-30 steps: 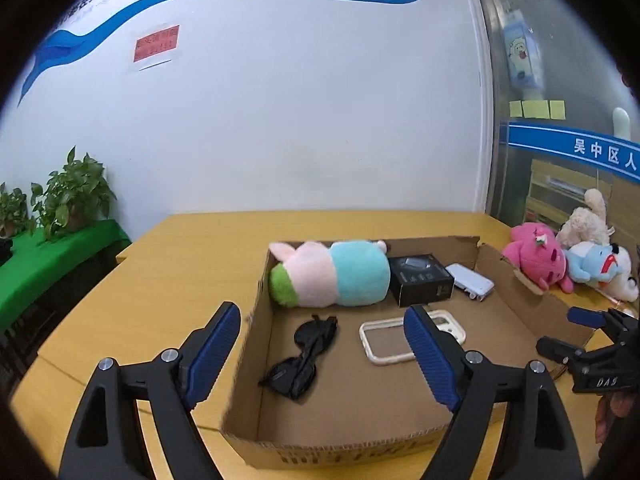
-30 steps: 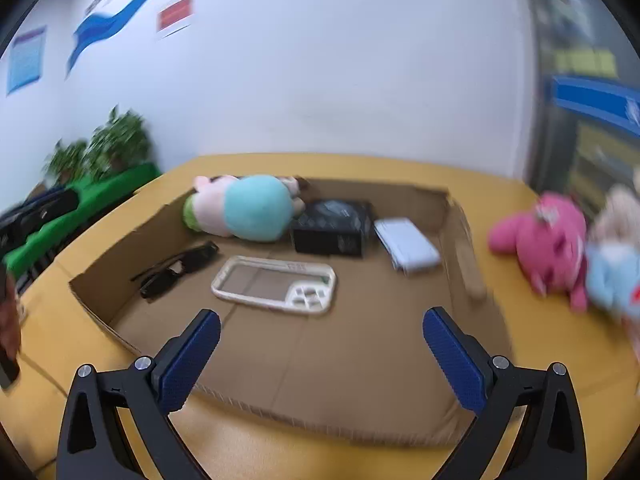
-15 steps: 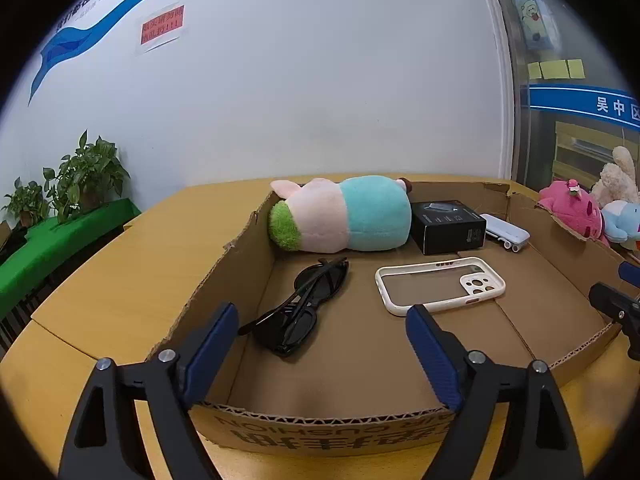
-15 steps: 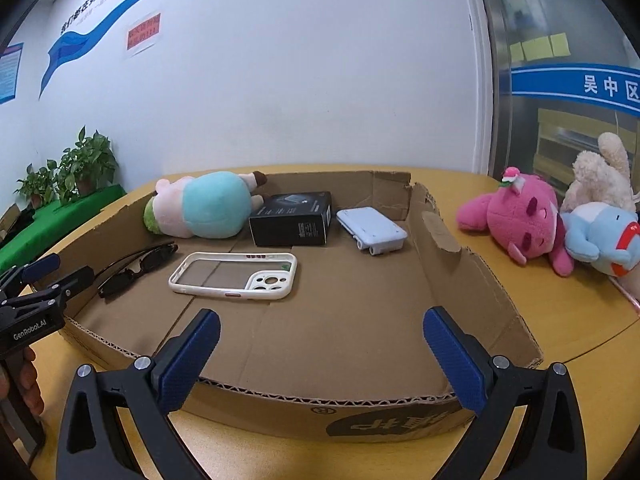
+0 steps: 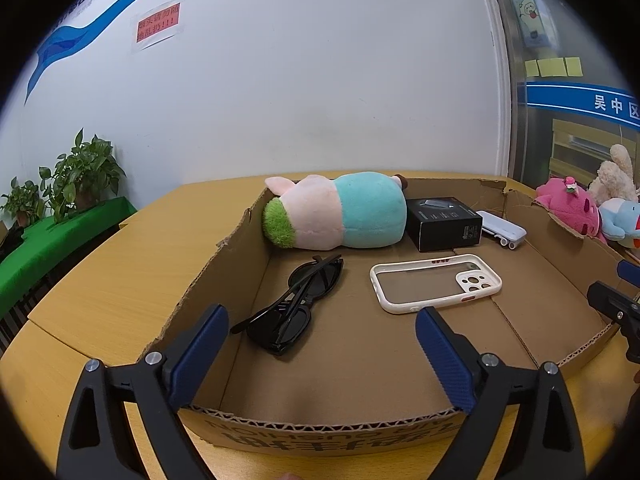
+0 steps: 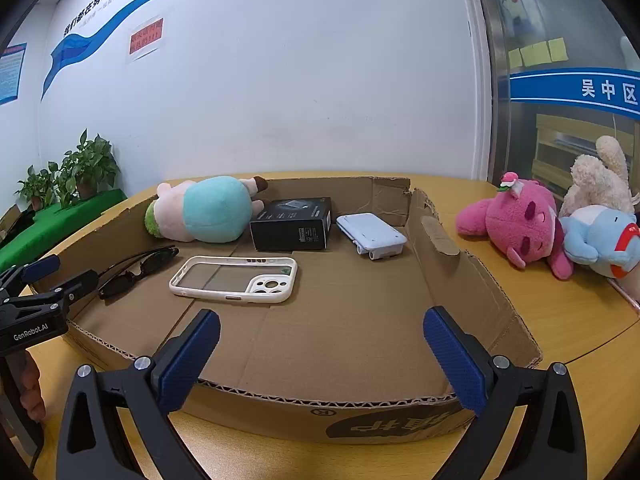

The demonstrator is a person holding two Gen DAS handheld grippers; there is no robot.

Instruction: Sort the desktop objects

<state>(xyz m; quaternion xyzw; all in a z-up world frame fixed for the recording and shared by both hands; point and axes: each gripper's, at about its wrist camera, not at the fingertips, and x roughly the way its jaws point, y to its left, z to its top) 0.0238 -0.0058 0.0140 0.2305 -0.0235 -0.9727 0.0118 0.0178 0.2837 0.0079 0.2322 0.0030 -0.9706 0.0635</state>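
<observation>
Sunglasses lie just ahead of the left gripper's opening jaws.

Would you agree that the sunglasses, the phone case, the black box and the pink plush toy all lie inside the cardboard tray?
Not quite: the pink plush toy lies on the table outside the cardboard tray, as the right wrist view shows. The sunglasses, phone case and black box are inside.

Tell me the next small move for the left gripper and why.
Probably ease the left gripper forward and down over the sunglasses. Its jaws are opening with nothing between them, and the sunglasses lie just ahead on the floor of the cardboard box, nearer than the phone case. The right gripper is open and empty too.
</observation>
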